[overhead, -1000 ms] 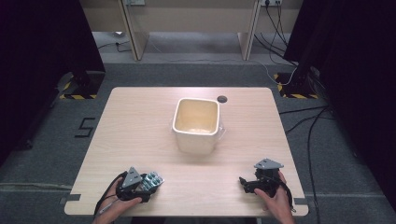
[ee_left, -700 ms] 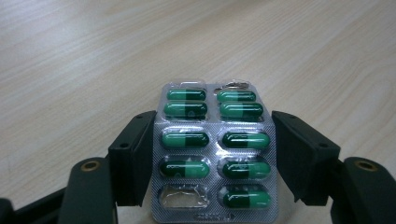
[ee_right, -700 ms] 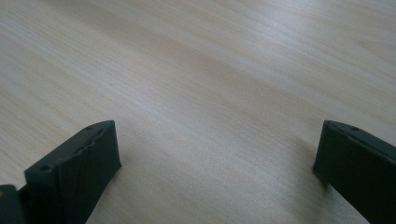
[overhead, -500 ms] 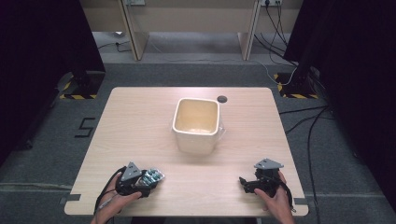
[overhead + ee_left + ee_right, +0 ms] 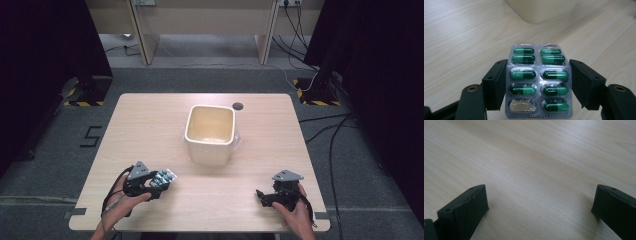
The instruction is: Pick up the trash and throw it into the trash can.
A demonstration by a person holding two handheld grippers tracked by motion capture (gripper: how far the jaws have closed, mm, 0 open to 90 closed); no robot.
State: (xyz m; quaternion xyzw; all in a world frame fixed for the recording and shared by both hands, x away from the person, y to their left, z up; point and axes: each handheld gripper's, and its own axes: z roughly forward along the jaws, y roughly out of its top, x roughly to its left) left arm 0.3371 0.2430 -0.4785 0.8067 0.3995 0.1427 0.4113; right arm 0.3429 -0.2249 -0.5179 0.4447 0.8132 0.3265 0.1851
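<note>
Left gripper view, left hand-held gripper (image 5: 538,82) clamping green-capsule blister pack (image 5: 539,82), two pockets emptied

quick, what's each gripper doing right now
Left gripper: closed on the pill pack.
Right gripper: open, nothing between its fingers.

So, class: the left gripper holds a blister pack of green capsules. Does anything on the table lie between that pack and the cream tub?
Nothing visible does. The silver foil blister pack of green capsules sits clamped in the left gripper, and only bare light wooden table lies between it and the cream square plastic tub, whose top is open.
</note>
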